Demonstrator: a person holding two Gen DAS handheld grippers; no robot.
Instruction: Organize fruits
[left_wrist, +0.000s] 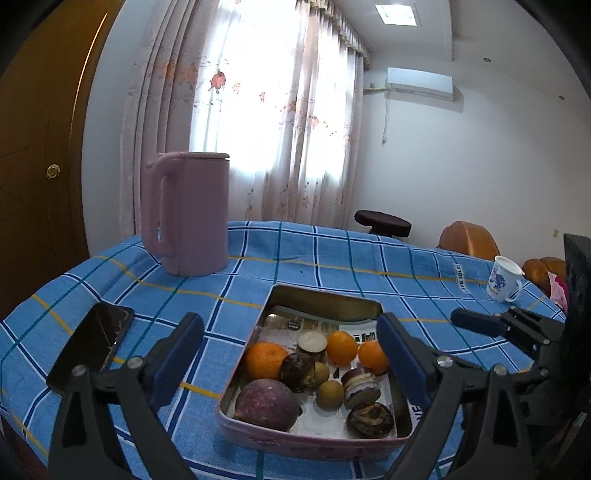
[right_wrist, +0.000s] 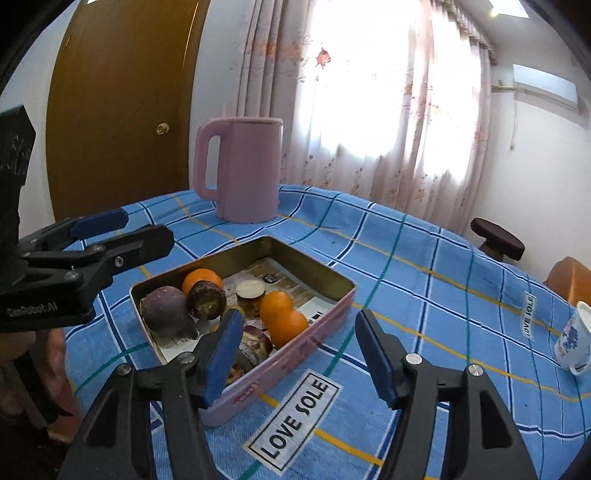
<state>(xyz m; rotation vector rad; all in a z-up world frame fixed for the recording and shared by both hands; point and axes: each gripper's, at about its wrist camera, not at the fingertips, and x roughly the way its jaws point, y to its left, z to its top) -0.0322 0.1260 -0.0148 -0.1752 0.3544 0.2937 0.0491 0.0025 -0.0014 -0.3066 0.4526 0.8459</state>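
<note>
A pink rectangular tin (left_wrist: 236, 428) (right_wrist: 325, 317) sits on the blue checked tablecloth and holds several fruits: oranges (left_wrist: 264, 360) (right_wrist: 282, 319), a large purple fruit (left_wrist: 266, 404) (right_wrist: 166, 310), dark mangosteens (left_wrist: 369, 419) (right_wrist: 206, 298) and small brownish-green fruits (left_wrist: 330, 395). My left gripper (left_wrist: 291, 350) is open and empty, its fingers straddling the tin's near left part; it also shows in the right wrist view (right_wrist: 136, 229). My right gripper (right_wrist: 295, 354) is open and empty over the tin's near right wall; it also shows at the right of the left wrist view (left_wrist: 476, 321).
A pink kettle (left_wrist: 188, 212) (right_wrist: 243, 170) stands behind the tin. A black phone (left_wrist: 92, 341) lies at the left. A white cup with blue print (left_wrist: 504, 278) (right_wrist: 574, 338) stands at the right. A dark stool (left_wrist: 382, 221) and orange chairs are beyond the table.
</note>
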